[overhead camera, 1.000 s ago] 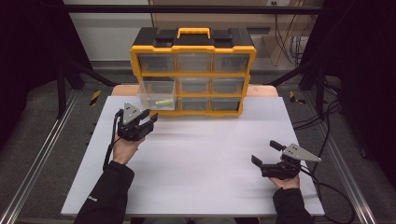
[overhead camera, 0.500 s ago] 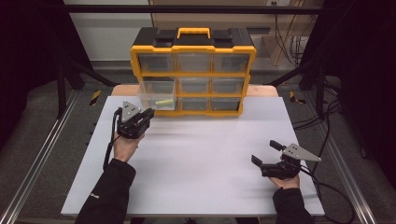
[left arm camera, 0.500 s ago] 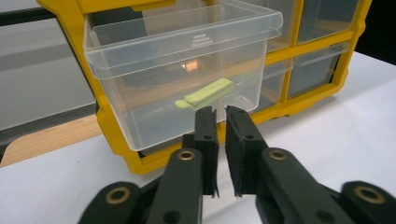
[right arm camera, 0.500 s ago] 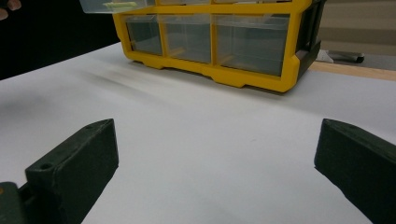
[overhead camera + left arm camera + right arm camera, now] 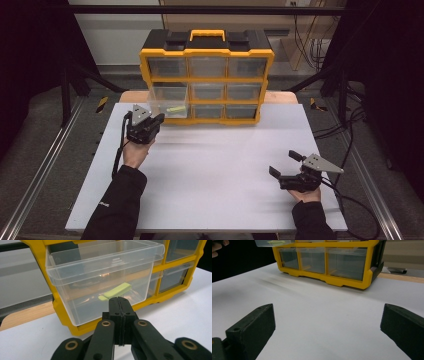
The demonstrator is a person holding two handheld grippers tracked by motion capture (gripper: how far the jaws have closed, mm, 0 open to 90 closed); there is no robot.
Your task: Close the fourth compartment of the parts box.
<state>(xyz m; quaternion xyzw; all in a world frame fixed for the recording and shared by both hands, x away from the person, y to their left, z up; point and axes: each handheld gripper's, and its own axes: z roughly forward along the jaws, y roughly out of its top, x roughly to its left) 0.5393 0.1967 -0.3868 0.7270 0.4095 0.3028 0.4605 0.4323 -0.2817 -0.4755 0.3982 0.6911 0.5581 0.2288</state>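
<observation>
A yellow and black drawer cabinet stands at the back of the white table. Its middle-left clear drawer is pulled out, and a pale green flat piece lies inside. My left gripper sits just in front of that drawer. In the left gripper view the left gripper has its jaws pressed flat together, just closed with nothing between them, and it points at the drawer and the green piece. My right gripper rests open at the table's right front, holding nothing.
In the right gripper view the right gripper faces the cabinet across bare white table. The other drawers are pushed in. A wooden strip runs behind the table, and cables lie on the floor at the right.
The left gripper's jaws have drawn together in front of the open drawer. The hand has barely shifted. The right gripper has not moved.
</observation>
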